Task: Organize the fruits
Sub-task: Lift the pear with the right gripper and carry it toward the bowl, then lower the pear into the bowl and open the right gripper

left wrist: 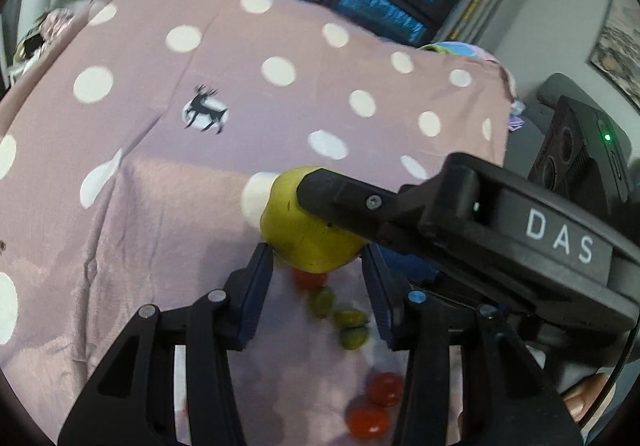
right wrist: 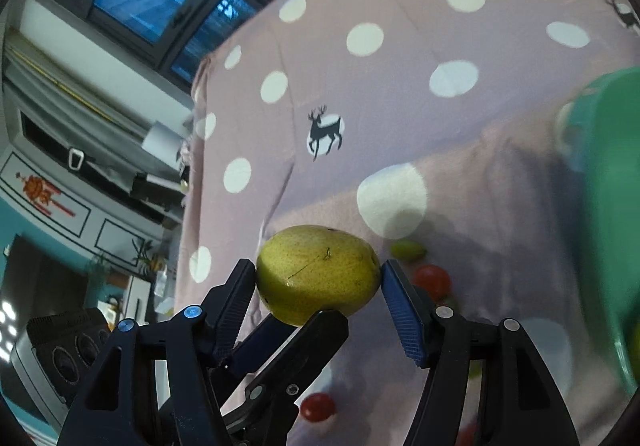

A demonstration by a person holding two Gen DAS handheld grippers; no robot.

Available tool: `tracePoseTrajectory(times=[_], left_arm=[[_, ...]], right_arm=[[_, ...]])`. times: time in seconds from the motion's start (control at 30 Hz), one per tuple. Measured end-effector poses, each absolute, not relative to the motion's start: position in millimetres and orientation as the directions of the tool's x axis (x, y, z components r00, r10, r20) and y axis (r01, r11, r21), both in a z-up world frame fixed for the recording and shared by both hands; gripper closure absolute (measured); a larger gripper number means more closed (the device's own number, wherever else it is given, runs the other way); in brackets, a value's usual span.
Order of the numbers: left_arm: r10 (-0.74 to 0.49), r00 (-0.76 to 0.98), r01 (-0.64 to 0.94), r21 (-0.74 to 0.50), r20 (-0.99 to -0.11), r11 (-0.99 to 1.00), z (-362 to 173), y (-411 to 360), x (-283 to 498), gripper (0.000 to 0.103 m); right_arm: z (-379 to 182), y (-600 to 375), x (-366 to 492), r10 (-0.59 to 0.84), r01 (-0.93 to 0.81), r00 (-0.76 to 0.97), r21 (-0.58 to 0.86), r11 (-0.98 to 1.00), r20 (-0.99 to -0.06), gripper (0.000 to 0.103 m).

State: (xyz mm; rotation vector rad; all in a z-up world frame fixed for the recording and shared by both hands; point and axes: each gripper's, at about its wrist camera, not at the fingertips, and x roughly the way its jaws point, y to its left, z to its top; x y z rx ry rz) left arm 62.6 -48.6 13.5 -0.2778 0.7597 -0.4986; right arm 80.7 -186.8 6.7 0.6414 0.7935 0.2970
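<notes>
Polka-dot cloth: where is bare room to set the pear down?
Bare cloth lies left of the pear, out to the deer print. It is crowded beneath the tongs: red tomatoes and small green fruits. A green container borders the right.

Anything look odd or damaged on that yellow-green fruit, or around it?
The pear has a thin dark scratch across its skin and scattered dark specks, seen from the right wrist. Both tongs, left and right, pinch it at once. Small red and green fruits lie loose on the spotted cloth.
</notes>
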Motion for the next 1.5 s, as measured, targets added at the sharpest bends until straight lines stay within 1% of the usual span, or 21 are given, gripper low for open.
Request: tracePoseTrajectory(times=[0.3,0.57,0.87,1.17,1.5], left_arm=[[-0.606,0.632,0.445,-0.415,-0.483,0.794,42,-80,39,0.057],[-0.665,0.59,0.517,-0.419,-0.458,0.747,51,-111,25,0.057],[-0.733,0.495,0.573,-0.46,-0.466,0.679,47,-147,24,0.057],[-0.767,0.415,0.618,-0.467,-0.489,0.632,39,-183,21,0.057],[-0.79,0.323,0.636,-0.499,-0.521,0.589,24,-214,22,0.057]], right_arm=[[39,-218,39,0.38,0.011,0.782,0.62,0.785,-0.494,0.036],[47,-246,16,0.306,0.077,0.819,0.62,0.781,-0.486,0.036],[46,-278,-6,0.19,0.195,0.836,0.603,0.774,-0.515,0.036],[35,-313,-24,0.122,0.293,0.833,0.618,0.73,-0.539,0.036],[20,-341,-32,0.053,0.397,0.805,0.603,0.691,-0.591,0.036]])
